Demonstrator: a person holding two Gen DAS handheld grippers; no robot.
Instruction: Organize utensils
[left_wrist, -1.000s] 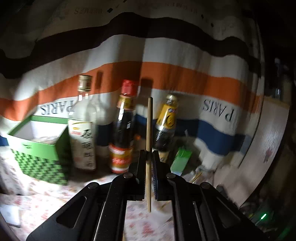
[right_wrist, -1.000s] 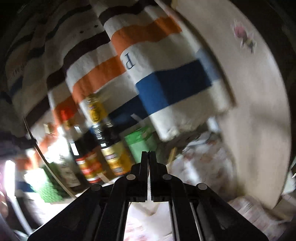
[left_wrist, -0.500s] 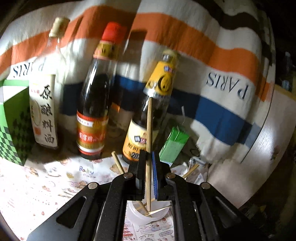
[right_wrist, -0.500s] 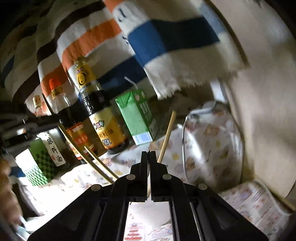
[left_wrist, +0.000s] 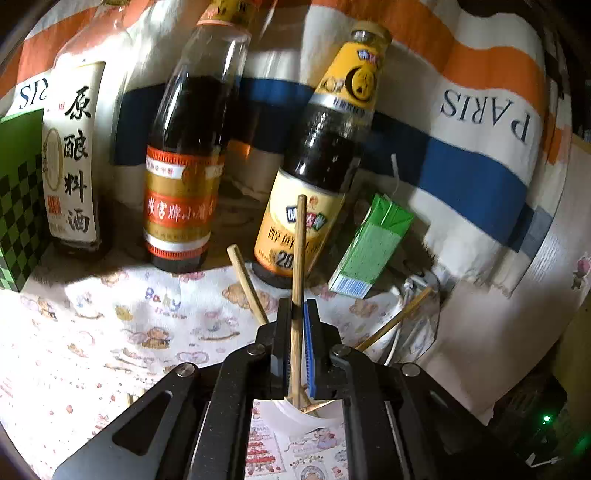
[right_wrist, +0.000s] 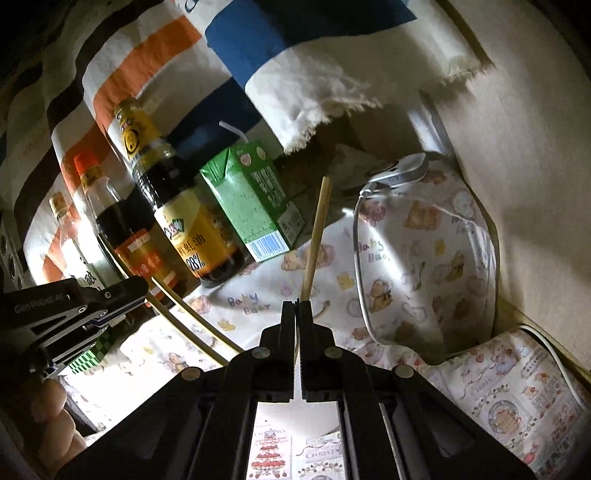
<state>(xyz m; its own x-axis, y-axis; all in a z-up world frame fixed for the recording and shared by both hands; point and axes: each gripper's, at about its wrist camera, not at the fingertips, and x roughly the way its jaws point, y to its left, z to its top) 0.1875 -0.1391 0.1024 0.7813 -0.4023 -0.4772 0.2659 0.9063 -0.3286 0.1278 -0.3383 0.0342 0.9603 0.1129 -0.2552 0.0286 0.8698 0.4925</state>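
your left gripper pinches one upright wooden chopstick over a white cup that holds more chopsticks; your right gripper is pressed together on nothing. ahead stand three sauce bottles; nearest is the yellow-labelled bottle, with a green carton beside it. a white cable lies right. the surface is a cartoon-print cloth, backed by a striped "paris" towel. since a second ago, both grippers have come lower and the bottles loom closer.
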